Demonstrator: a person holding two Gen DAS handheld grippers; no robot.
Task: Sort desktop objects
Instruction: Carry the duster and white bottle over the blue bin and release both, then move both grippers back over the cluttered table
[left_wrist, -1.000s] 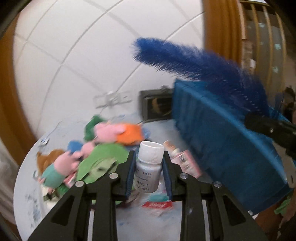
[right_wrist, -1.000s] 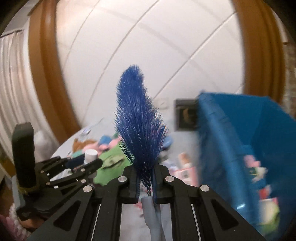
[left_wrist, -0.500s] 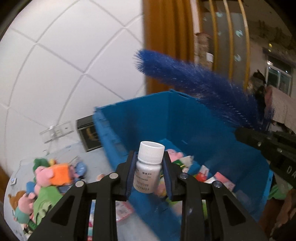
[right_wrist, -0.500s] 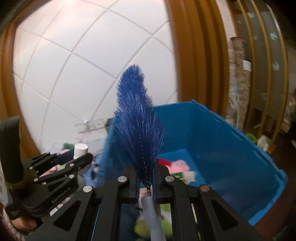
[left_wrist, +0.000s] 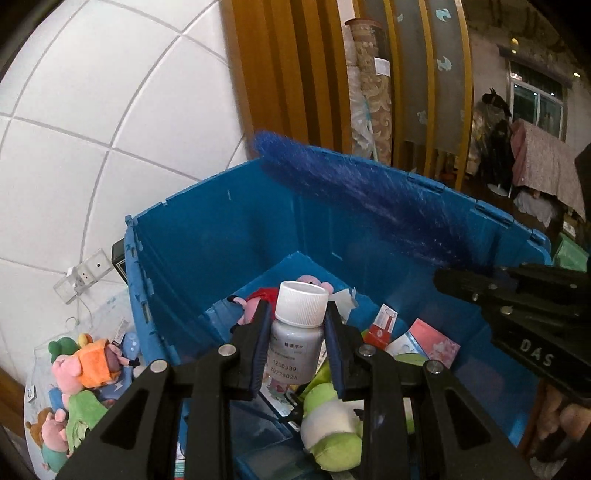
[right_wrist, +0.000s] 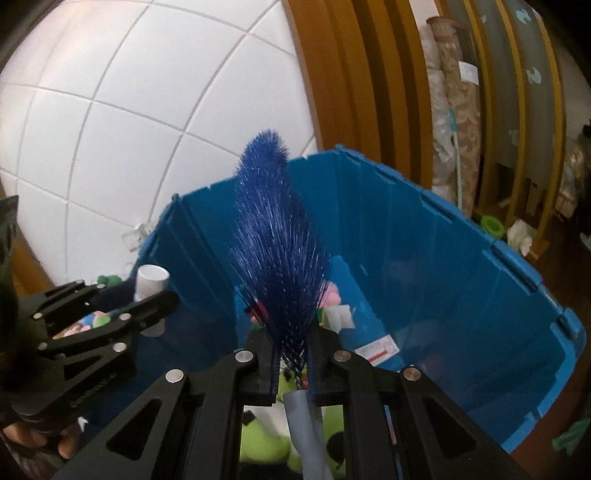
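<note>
Pill bottle (left_wrist: 295, 332) and blue brush (right_wrist: 280, 258) – both above blue bin (left_wrist: 207, 236)

Both grippers now over blue bin (left_wrist: 207, 236); right jaws seemingly opening.

Both views are taken from close above the blue bin (left_wrist: 207, 236), looking down and forward into it. In the left view the other gripper (left_wrist: 458, 280) is seen at 3 o'clock; in the right view, the other gripper (right_wrist: 162, 299) at 9 o'clock. The bin (right_wrist: 461, 266) is shared.
</note>
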